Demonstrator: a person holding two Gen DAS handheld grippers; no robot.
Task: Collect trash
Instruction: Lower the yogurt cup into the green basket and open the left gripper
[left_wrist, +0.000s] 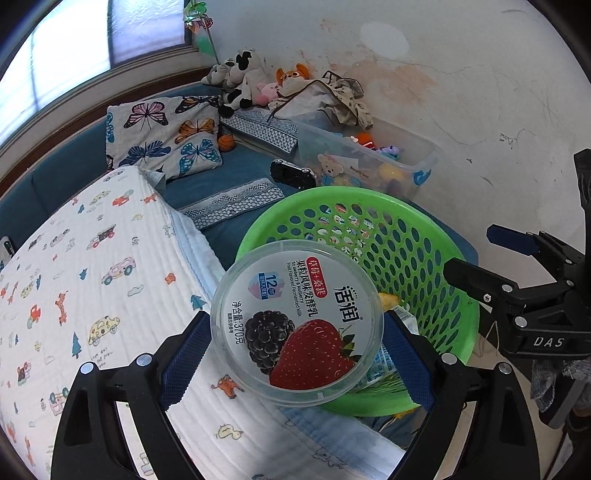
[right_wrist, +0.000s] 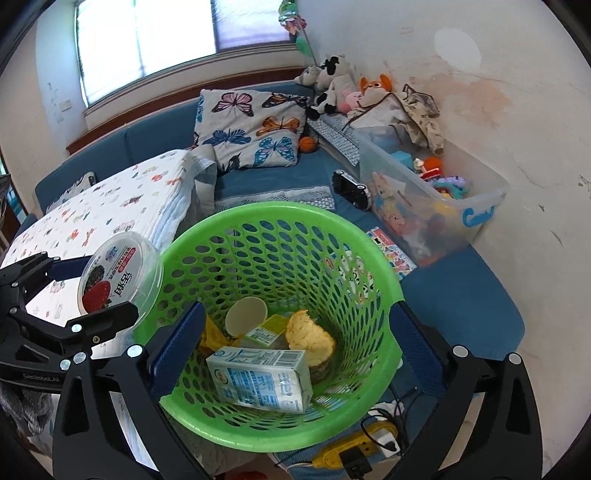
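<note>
Left gripper (left_wrist: 295, 363) clamping round clear-plastic yogurt tub (left_wrist: 297, 319) beside green perforated plastic basket (right_wrist: 373, 273); right gripper (right_wrist: 295, 354) spread wide, empty.

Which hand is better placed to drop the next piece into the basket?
Left. The left gripper already holds the yogurt tub at the basket's rim; the right gripper is open and empty.

The perforated basket (right_wrist: 273, 236) stands on the sofa (right_wrist: 461, 306), holding a milk carton (right_wrist: 262, 380) at the front, a paper cup (right_wrist: 245, 315) and a piece of pineapple (right_wrist: 310, 338) behind it. Left of its rim, the left tool (right_wrist: 92, 291) holds a yogurt tub (right_wrist: 118, 275) over the folded quilt (right_wrist: 110, 206). Behind right sits a toy bin (right_wrist: 476, 206); behind left, a butterfly pillow (right_wrist: 255, 125).
</note>
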